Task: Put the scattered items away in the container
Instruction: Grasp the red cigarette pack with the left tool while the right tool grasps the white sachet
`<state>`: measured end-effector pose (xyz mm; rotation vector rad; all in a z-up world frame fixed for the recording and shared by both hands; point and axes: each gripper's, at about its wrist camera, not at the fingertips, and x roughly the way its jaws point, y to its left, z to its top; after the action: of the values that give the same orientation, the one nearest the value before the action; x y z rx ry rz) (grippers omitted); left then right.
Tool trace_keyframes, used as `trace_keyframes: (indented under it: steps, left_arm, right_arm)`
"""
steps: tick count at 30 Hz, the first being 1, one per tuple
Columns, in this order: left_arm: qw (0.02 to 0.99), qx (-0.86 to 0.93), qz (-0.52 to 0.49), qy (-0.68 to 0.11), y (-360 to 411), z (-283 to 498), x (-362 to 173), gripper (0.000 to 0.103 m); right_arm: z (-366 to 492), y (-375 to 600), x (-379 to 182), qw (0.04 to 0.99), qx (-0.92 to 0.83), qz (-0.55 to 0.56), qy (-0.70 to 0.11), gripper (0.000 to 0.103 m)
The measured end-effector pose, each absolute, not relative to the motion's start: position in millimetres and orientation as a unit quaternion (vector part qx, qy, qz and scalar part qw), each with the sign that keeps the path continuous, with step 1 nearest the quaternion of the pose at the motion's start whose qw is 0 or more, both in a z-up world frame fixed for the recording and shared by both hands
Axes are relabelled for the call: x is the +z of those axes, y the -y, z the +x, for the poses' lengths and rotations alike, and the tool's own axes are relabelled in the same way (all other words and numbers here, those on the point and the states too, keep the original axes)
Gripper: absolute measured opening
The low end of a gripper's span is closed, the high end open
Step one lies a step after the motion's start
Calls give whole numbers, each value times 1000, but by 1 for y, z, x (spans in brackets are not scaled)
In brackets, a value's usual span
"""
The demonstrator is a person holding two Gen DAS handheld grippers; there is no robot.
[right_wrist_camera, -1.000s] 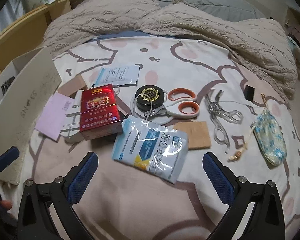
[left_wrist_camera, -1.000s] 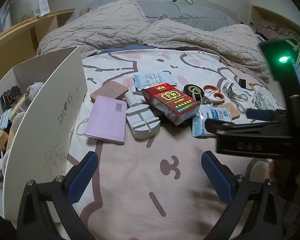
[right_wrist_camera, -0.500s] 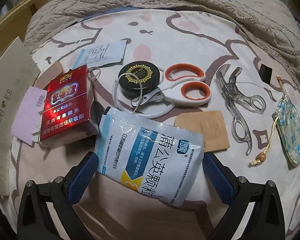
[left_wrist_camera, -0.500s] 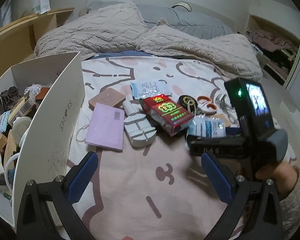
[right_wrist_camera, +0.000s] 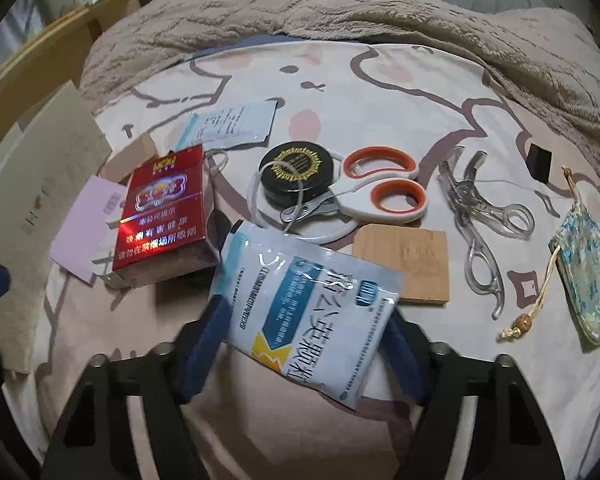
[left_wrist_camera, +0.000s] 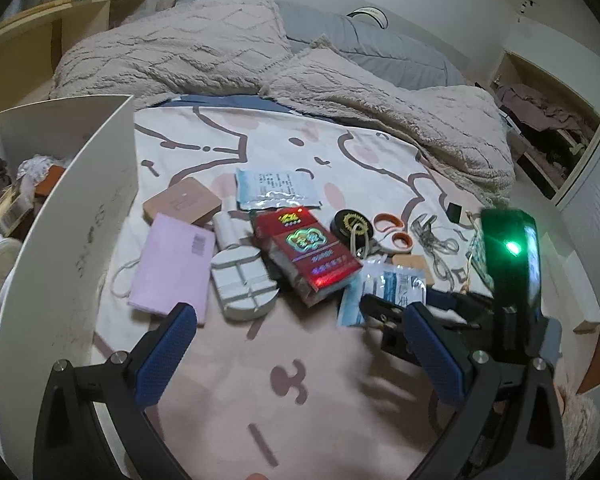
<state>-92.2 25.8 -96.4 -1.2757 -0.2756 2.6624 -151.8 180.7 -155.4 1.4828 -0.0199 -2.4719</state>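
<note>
While our left tongs [left_wrist_camera: 296,320] hang spread wide above a bare stretch of the cartoon-print bed sheet [left_wrist_camera: 284,408], gripping nothing, our right tongs [right_wrist_camera: 304,320] are drawn in on the white and blue sachet [right_wrist_camera: 308,300], one blue pad against each long edge, with the sachet's near end lying over the fingertips. We take the red cigarette box [right_wrist_camera: 164,216] as our landmark. The sachet lies just beside it, on the side facing away from the container, and their corners are nearly touching. Beyond the sachet from the red box sit a black round tin [right_wrist_camera: 298,172] with a gold crest and the orange-handled scissors [right_wrist_camera: 380,196], whose blades are tucked against the tin. A thin wooden tile [right_wrist_camera: 404,264] touches the sachet's far edge. Farther still from the red box we see a clear plastic clipper [right_wrist_camera: 480,216], then a blue floral pouch [right_wrist_camera: 588,272] with a beaded cord. On the other side of the red box, in the left wrist view, a grey round disc [left_wrist_camera: 242,280] sits against it, and a pink booklet [left_wrist_camera: 172,264] lies next to the disc. A tan block [left_wrist_camera: 182,202] and a silvery flat packet [left_wrist_camera: 276,190] lie behind the red box, toward the rumpled blanket [left_wrist_camera: 380,96]. Well past the booklet stands the white container [left_wrist_camera: 72,216], already holding a jumble of things.
</note>
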Motion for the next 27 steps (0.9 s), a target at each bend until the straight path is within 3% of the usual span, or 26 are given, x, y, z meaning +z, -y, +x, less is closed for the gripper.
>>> trace_keyframes:
  steps: [4, 7, 23, 27]
  left_arm:
    - [94, 883, -447, 110, -36, -111, -98, 103]
    - [91, 875, -462, 113, -45, -125, -102, 103]
    - [19, 846, -522, 111, -69, -173, -141, 102]
    - [3, 841, -531, 102, -69, -178, -149, 92]
  right_arm:
    - [-152, -190, -150, 138, -852, 505, 17, 43]
    - [-152, -196, -149, 151, -849, 507, 24, 37]
    - [-145, -231, -146, 147, -834, 526, 84, 32]
    - [-143, -234, -144, 151, -830, 528, 99, 32]
